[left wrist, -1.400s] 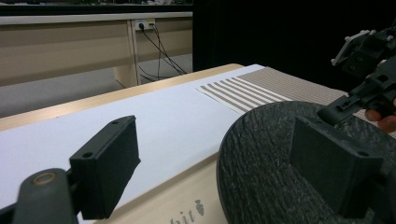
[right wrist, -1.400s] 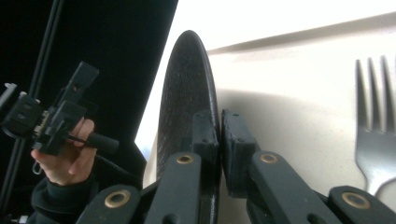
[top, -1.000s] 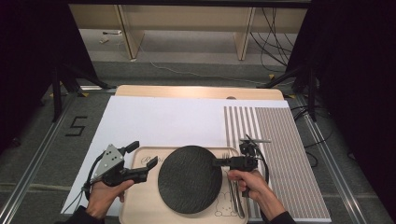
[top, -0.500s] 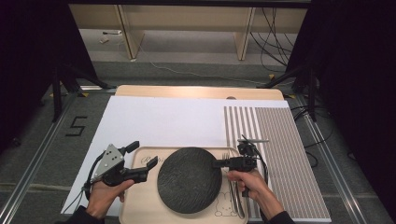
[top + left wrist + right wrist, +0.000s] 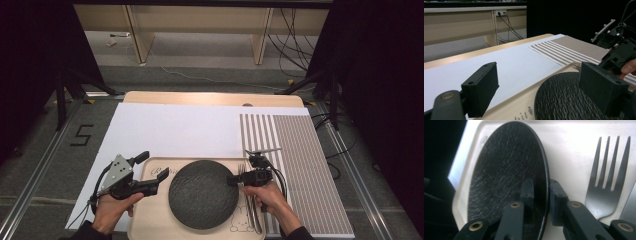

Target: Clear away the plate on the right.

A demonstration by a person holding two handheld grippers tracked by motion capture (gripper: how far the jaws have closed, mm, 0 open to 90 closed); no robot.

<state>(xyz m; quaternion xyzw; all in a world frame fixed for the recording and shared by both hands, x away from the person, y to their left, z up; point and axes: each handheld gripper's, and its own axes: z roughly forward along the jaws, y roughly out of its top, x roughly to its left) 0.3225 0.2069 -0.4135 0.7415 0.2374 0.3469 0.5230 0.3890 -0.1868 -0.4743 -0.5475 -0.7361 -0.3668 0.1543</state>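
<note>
And here is the black plate [image 5: 202, 194], round, matte, with a rough bark-like grain across its whole face and a thin smooth rim, lying flat in the pale wooden tray [image 5: 150, 225]. The right gripper [image 5: 233, 180] sits at the plate's right edge, one jaw over the top face and the other just outside the rim; in the right gripper view the rim [image 5: 545, 182] runs straight up between the two jaws, and those jaws have just been opening, so a sliver of gap shows on each side and the pads no longer press. Just beyond that gripper's outer jaw lies a dark fork [image 5: 607, 180], tines pointing away, on the tray floor. Over on the other side, the left gripper [image 5: 155, 170] hangs above the tray's left end, jaws spread wide with nothing between them, the plate's near edge [image 5: 564, 100] close beside its inner jaw.
</note>
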